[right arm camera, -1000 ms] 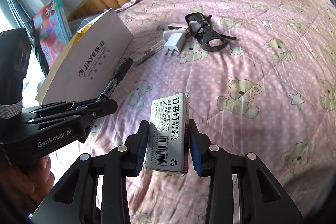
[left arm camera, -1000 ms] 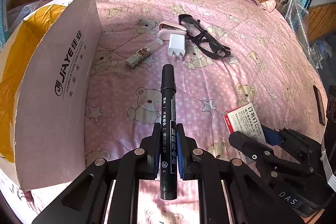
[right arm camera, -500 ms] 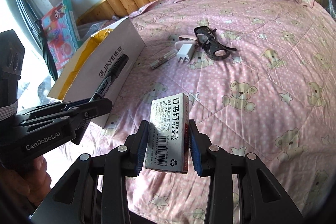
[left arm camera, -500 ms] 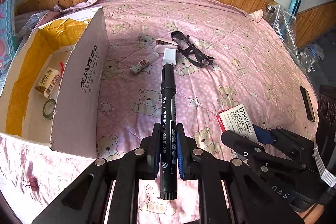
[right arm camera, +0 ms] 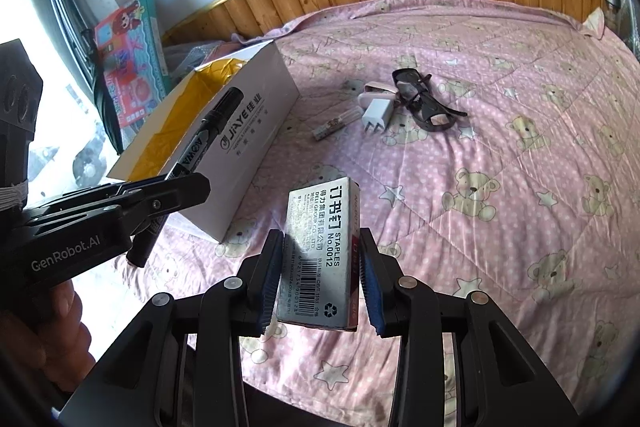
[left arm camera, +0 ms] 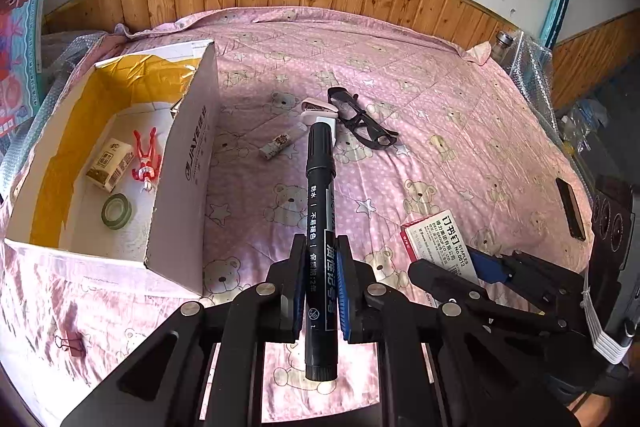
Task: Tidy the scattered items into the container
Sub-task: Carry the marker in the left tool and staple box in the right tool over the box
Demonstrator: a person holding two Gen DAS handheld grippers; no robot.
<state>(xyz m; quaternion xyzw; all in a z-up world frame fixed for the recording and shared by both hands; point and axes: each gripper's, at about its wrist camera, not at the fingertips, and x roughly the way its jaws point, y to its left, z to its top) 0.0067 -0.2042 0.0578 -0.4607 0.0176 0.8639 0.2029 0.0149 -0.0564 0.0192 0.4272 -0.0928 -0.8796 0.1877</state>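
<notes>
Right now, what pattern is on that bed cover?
The bed cover is pink with white dots, teddy bears and stars, seen best from the right wrist camera.

Both wrist views high, sharing bed [left arm camera: 440, 115]

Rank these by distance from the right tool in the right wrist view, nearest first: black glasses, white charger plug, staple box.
1. staple box, gripped in the right tool.
2. white charger plug, farther out on the bed.
3. black glasses, just beyond the plug, to its right.
</notes>
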